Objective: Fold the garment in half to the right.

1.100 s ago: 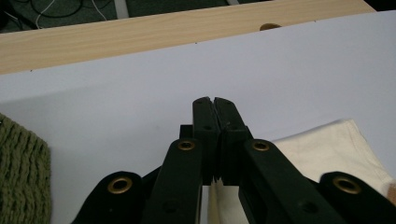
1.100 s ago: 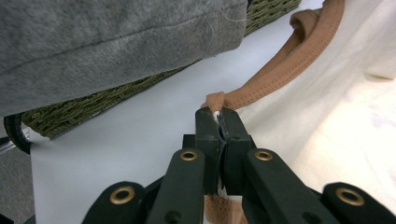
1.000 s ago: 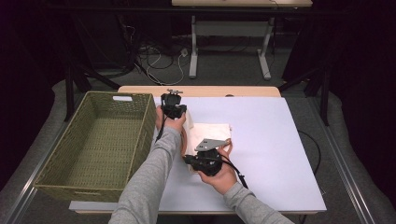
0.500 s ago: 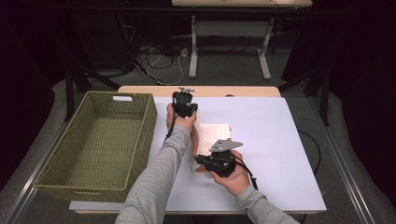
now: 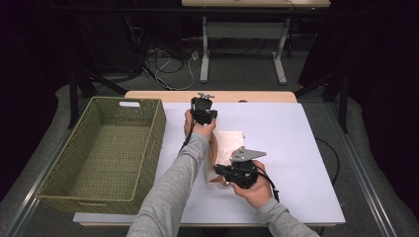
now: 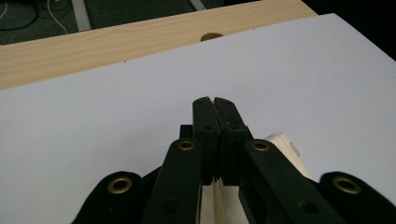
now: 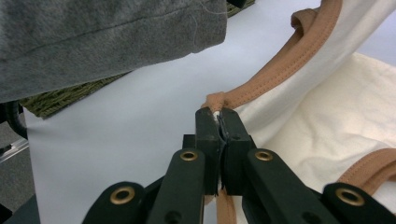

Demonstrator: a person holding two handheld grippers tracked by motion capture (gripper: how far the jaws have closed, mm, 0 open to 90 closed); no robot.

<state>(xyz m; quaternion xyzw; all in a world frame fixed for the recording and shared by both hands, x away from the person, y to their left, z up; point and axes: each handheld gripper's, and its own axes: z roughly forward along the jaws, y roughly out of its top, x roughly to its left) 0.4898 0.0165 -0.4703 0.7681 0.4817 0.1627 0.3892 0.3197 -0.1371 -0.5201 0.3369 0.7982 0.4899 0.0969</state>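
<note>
Left arm: grey sleeve reaches up the table; left gripper [image 5: 203,109] sits at the far end of the cloth [image 5: 231,143], jaws clamped on its cream fabric.
Right gripper [image 7: 218,116]: near end, jaws pinched on the tan trim [image 7: 280,60].
Cloth: folded on the white table [image 5: 296,133], right of the basket [image 5: 148,143], long axis running away from the person.
Writing: none readable.

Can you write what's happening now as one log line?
left gripper: shut on cloth | right gripper: shut on cloth | basket: beside

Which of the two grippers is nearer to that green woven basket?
Left. The left gripper is just beside the basket, near its far right corner. The right gripper is farther out over the white table, clamped on the cream cloth.
</note>
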